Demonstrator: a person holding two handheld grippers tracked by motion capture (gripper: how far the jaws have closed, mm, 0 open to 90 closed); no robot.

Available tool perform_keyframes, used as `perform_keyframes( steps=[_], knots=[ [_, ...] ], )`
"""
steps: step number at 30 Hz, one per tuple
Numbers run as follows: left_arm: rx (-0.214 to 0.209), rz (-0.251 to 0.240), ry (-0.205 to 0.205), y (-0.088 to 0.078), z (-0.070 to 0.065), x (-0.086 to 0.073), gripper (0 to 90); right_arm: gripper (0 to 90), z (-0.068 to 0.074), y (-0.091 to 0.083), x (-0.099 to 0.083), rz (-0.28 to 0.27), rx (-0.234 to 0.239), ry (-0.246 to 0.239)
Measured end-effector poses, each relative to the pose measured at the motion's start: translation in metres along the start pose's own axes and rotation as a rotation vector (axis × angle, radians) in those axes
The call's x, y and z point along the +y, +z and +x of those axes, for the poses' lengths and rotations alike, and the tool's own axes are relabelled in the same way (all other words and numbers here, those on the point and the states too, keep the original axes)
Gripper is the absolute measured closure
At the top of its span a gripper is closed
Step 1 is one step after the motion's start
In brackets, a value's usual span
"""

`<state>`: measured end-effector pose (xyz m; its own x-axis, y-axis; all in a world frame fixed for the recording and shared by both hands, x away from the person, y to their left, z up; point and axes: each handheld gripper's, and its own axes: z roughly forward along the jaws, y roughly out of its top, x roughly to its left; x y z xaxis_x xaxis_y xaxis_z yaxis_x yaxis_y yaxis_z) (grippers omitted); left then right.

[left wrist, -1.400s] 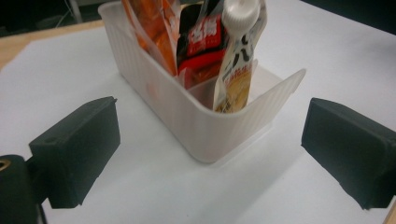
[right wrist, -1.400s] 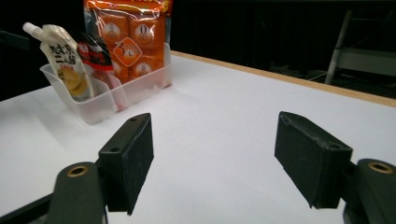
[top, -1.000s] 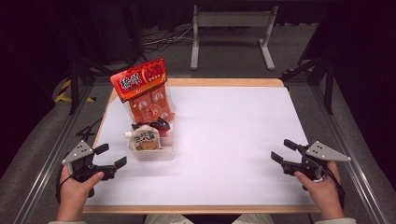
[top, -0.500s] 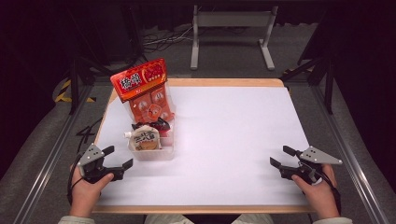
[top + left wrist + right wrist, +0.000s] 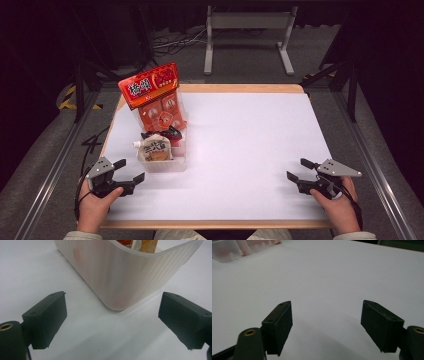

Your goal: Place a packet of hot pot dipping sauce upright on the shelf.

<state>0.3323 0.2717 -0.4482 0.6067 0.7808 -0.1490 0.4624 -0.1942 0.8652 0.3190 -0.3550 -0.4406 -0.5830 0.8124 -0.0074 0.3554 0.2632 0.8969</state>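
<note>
A translucent plastic bin [image 5: 161, 162] stands on the left part of the white table [image 5: 240, 145], packed with a tall red snack bag [image 5: 150, 86], orange packets [image 5: 161, 116] and a pale pouch [image 5: 154, 149]. My left gripper [image 5: 130, 171] rests open just left of the bin's near corner; in the left gripper view that ribbed corner [image 5: 125, 277] sits ahead between the jaws, apart from them. Open and holding nothing, my right gripper [image 5: 301, 169] lies near the table's front right, and its fingers [image 5: 279, 325] frame bare table.
The bin [image 5: 227, 250] lies far off at the top left of the right gripper view. A metal stand [image 5: 247, 37] and cables lie on the floor beyond the table. Dark rails run along both sides of the table.
My left gripper has moved right, closer to the bin's near corner. My right gripper has slid slightly toward the table's front edge. Both stay open.
</note>
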Motion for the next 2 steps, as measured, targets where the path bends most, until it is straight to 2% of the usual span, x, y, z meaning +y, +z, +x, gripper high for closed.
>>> perform_keyframes(
  steps=[2],
  knots=[
    [0.003, -0.001, 0.004, -0.0004, 0.0001, -0.0004, 8.8, 25.8, 0.0, -0.0002, 0.0002, -0.008, 0.001, -0.001]
  ],
)
